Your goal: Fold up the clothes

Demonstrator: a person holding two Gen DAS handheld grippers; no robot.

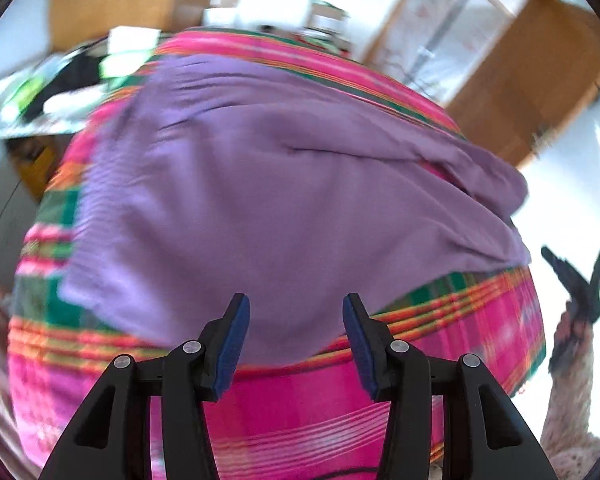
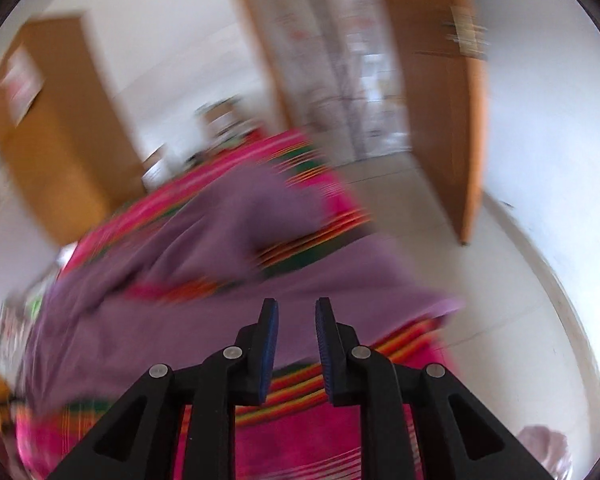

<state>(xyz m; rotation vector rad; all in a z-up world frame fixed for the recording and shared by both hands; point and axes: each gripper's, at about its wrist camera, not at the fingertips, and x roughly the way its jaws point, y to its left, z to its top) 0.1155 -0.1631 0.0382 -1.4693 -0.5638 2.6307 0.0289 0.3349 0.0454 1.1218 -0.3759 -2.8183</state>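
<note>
A purple garment [image 1: 280,184] lies spread and creased on a bed covered with a pink, green and orange striped cloth [image 1: 300,400]. My left gripper [image 1: 296,300] hovers over the garment's near edge, open, with nothing between its blue pads. In the left wrist view the right gripper [image 1: 580,280] shows at the far right beyond the bed's corner, held by a hand in a knitted sleeve. In the right wrist view my right gripper [image 2: 297,303] stands a little open above the purple garment [image 2: 204,320] and the striped cloth [image 2: 300,440], empty. Both views are blurred.
A heap of mixed clothes and papers [image 1: 60,88] lies past the bed's far left corner. A wooden door [image 2: 452,120] stands open to the right and a wooden cabinet [image 2: 56,140] to the left. Pale floor [image 2: 500,300] runs along the bed's right side.
</note>
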